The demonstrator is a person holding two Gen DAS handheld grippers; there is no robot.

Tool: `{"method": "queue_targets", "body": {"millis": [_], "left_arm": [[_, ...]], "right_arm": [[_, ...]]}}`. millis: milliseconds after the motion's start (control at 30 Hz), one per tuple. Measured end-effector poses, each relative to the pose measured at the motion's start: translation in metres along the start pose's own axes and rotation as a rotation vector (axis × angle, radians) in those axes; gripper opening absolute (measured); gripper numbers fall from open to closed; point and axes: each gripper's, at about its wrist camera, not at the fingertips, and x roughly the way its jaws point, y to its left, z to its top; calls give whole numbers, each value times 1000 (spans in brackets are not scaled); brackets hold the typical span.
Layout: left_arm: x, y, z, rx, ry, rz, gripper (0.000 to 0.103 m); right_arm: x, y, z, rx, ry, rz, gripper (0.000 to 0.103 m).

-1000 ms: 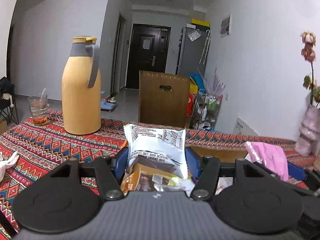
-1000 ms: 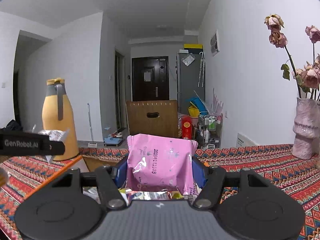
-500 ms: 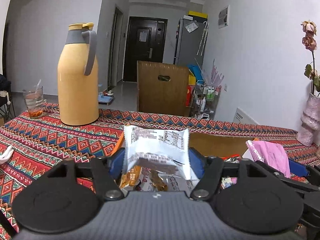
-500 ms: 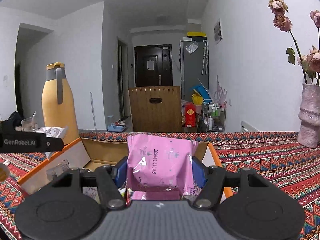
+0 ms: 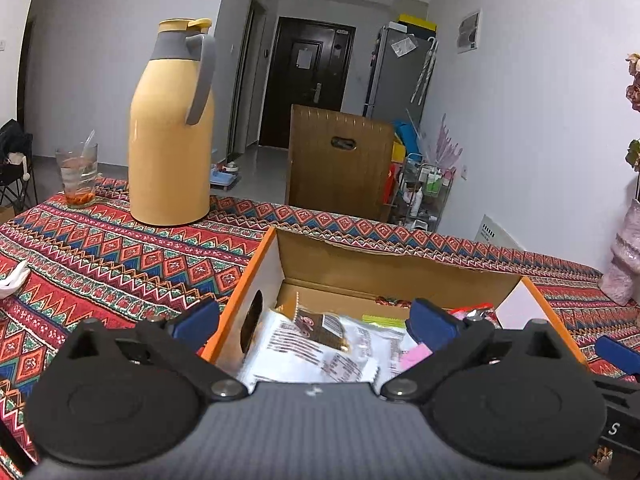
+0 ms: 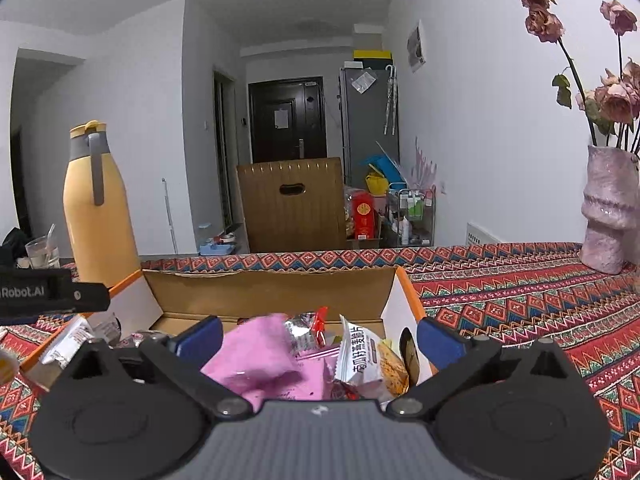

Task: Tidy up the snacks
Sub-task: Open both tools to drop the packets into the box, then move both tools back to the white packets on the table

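Both grippers, left (image 5: 312, 326) & right (image 6: 320, 340), have just spread their fingers wide; white packet (image 5: 312, 352) & pink packet (image 6: 256, 354) lie loose in the box (image 5: 400, 268). Risk: fingers snagging packets or the box wall when pulling out, tipping snacks onto the counter (image 5: 100, 260).

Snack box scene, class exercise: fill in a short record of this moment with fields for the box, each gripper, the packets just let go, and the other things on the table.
box: open cardboard box on the patterned tablecloth, packets inside
left gripper: jaws have just opened wide, nothing pinched
white packet: lying in the box
right gripper: jaws have just opened wide, nothing pinched
pink packet: lying in the box
also on table: yellow flask, glass, pink vase
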Motion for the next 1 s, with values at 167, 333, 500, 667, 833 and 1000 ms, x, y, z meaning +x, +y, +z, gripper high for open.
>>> {"method": "queue_targets", "body": {"millis": [167,333,500,667,833,1000], "left_arm": [[-3,-1,1,-6,1,7,103],[-11,-5,4,-2,-19,3,103],[-21,-6,9,-4,-40,6,103],[-42,-2,13,-16,-50,-1,103],[-65,6,14,-5,-42,-20,103],[-84,15,4,34,-17,-30,103]], "right_arm": [[-1,0,0,3,-1,1,103],[-4,-2,2,11,-6,-3,103],[-14,-4,9,18,-22,-6,103],[-32,-5,19,26,-38,6,103],[-55,-1,28,18,-52,46,103],[-75,-2,27,8,-32,80,103]]}}
